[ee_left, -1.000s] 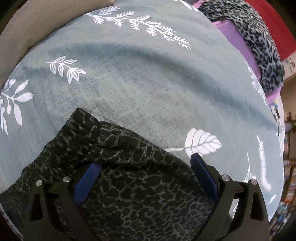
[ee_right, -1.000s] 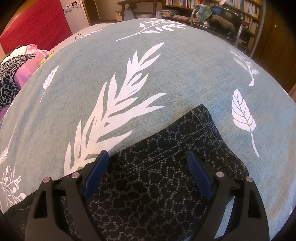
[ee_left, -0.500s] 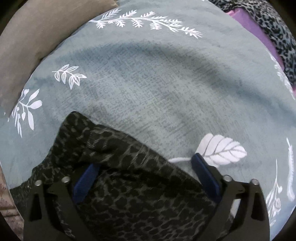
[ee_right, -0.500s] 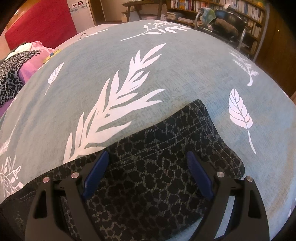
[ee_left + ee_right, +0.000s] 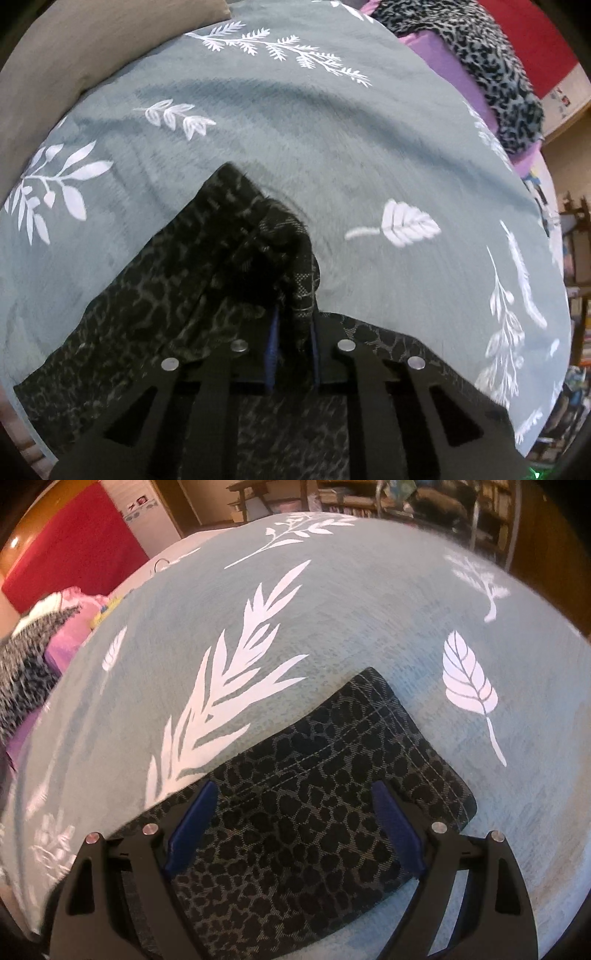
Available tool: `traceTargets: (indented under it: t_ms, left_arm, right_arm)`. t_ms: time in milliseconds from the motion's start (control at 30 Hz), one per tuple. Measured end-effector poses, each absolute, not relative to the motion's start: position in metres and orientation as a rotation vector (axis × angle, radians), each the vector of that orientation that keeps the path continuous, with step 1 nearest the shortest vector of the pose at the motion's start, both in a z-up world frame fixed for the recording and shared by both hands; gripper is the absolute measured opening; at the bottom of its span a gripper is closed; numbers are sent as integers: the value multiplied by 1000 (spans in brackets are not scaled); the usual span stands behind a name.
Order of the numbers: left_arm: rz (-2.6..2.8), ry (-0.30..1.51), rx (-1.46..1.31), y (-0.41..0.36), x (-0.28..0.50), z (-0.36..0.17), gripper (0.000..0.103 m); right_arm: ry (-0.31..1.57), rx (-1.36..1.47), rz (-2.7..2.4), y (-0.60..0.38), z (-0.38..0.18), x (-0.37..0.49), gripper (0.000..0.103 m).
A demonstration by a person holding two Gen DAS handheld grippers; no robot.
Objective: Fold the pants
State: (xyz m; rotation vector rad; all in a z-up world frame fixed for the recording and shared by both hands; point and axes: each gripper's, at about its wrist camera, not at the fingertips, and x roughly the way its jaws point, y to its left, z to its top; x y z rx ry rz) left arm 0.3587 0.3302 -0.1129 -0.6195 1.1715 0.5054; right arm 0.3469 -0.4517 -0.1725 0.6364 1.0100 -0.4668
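Observation:
The dark leopard-print pants (image 5: 166,288) lie on a grey-green bedspread (image 5: 332,147). My left gripper (image 5: 293,321) points steeply down at them and its jaws are closing, with a raised bunch of the fabric pinched between the blue pads (image 5: 272,347). In the right wrist view the stitched hem end of the pants (image 5: 332,738) lies flat. Just over it my right gripper (image 5: 295,794) hovers with its jaws wide open, the cloth beneath them and not gripped.
The bedspread carries white leaf prints (image 5: 236,686). A beige pillow (image 5: 74,48) lies at the far left. A pile of leopard and purple clothes (image 5: 480,55) sits at the bed's far edge, in front of a red panel (image 5: 74,546). Bookshelves and furniture (image 5: 406,502) stand beyond the bed.
The left jaws went from wide open to nearly together, gathering a bunch of the pants fabric and pulling it up off the bed. The right gripper stays open and has shifted only slightly.

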Motion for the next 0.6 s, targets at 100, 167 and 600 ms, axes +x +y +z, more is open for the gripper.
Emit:
traceTargets:
  t_ms: [100,167,600]
  left_arm:
    - [469,1172,-632,333,343,-111,11]
    - [446,1169,-650,339,332,-109,10]
    - [390,1169,-673,357,261,-100,4]
  right_arm:
    - [1007,716,-462,-463,-168,343,87]
    - [1007,742,-465,-468,-166,341,87]
    - [1035,837,-513,-481,-167,346,87]
